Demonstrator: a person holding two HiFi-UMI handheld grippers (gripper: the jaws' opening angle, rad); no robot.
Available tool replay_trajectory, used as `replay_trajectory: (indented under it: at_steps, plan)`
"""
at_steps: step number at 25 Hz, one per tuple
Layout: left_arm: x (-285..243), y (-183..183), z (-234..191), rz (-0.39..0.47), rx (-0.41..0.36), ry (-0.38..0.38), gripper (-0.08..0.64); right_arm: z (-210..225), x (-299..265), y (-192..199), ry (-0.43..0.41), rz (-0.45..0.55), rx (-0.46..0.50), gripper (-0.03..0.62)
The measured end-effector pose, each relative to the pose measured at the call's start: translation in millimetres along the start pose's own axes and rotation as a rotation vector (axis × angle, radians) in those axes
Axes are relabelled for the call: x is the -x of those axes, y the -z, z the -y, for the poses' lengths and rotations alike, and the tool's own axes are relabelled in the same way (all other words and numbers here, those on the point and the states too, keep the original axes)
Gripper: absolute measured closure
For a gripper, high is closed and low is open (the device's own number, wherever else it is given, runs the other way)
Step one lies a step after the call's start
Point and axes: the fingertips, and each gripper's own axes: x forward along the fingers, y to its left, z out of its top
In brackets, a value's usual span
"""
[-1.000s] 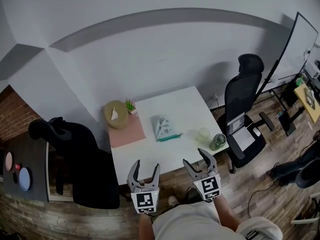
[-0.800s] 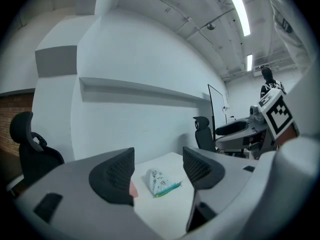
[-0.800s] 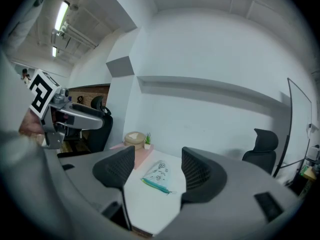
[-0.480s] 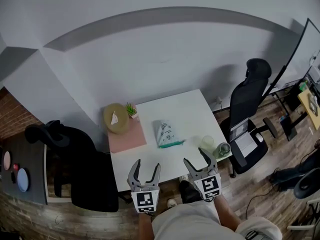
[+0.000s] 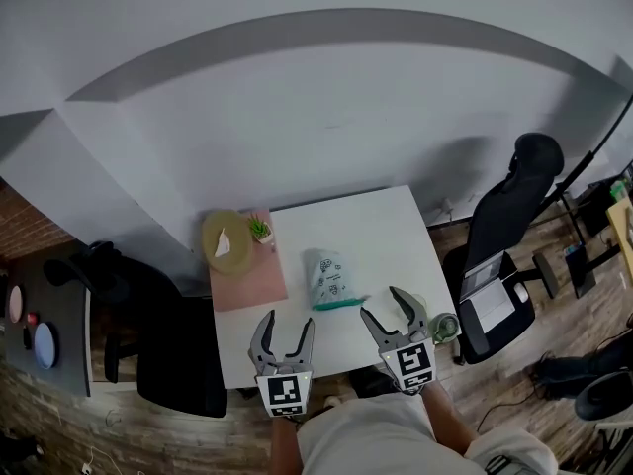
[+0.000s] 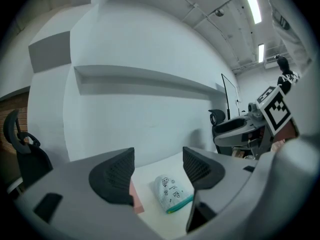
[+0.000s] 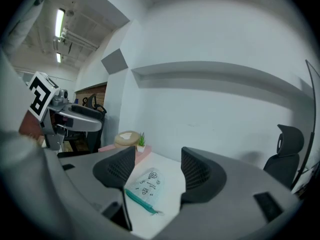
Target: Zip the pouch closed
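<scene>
A pale mint pouch (image 5: pixel 327 278) with small printed figures and a teal zip edge lies flat near the middle of the white table (image 5: pixel 386 236). The same pouch (image 6: pixel 172 194) shows between the jaws in the left gripper view, and the pouch (image 7: pixel 146 185) lies ahead in the right gripper view, teal edge nearest. My left gripper (image 5: pixel 282 331) hovers open at the table's near edge, left of the pouch. At the near edge to the right, my right gripper (image 5: pixel 387 307) is open too. Neither touches the pouch.
A pink mat (image 5: pixel 247 275) at the table's left carries a round tan tissue holder (image 5: pixel 226 241) and a small potted plant (image 5: pixel 261 231). A pale cup (image 5: pixel 412 306) and a dark jar (image 5: pixel 445 327) stand at the near right corner. Black office chairs stand left (image 5: pixel 148 334) and right (image 5: pixel 509 236).
The view has shifted closer to the table, so the pouch sits nearer both grippers. Both grippers stay open and low at the near edge.
</scene>
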Motion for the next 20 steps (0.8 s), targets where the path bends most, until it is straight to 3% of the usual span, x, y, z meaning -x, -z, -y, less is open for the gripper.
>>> replay_trajectory:
  at_steps: [10,20]
  plan:
    - [-60,-12,-2,-0.004,-0.031,-0.086,0.267,48,-53,1,-0.098,0.005,-0.007,0.305]
    - [-97,20,9,-0.091,-0.014,-0.109,0.265,61,-87,38,-0.251,-0.109,0.036,0.349]
